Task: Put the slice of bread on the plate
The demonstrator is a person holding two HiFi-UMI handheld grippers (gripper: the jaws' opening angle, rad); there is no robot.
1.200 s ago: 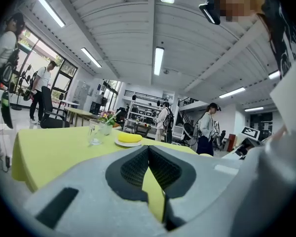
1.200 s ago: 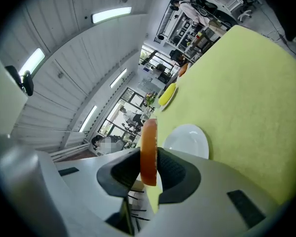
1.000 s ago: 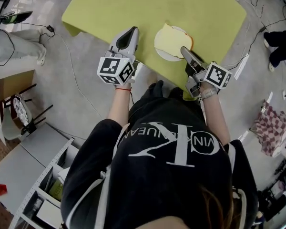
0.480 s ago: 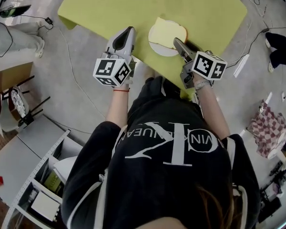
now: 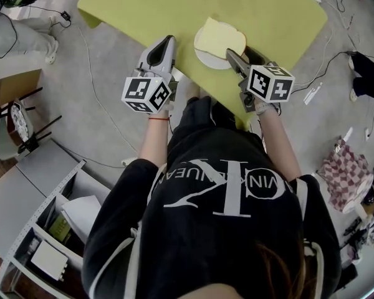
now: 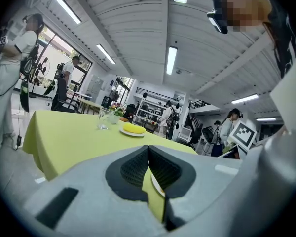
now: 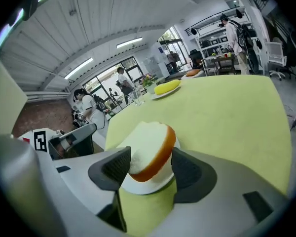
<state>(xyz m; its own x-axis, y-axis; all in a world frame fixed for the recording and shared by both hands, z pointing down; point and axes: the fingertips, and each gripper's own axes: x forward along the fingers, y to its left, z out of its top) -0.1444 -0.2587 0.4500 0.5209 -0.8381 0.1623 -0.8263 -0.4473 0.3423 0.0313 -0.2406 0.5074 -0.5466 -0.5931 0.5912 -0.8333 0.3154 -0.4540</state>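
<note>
The slice of bread, pale with a brown crust, lies on the small white plate at the near edge of the yellow-green table. My right gripper reaches to the plate's right side. In the right gripper view the bread leans on the plate between the two pads; the jaws have just been opening and stand apart around the crust end. My left gripper hovers left of the plate by the table edge. Its jaws meet at the tip with nothing in them.
The table stretches away beyond the plate. At its far end stand a glass and a plate with a yellow item. People stand in the background. Cables, a shelf unit and a checkered cloth lie on the floor.
My right gripper has rolled so its marker cube faces up, and its jaws have spread. The bread has settled onto the plate. My left gripper has shifted only slightly.
</note>
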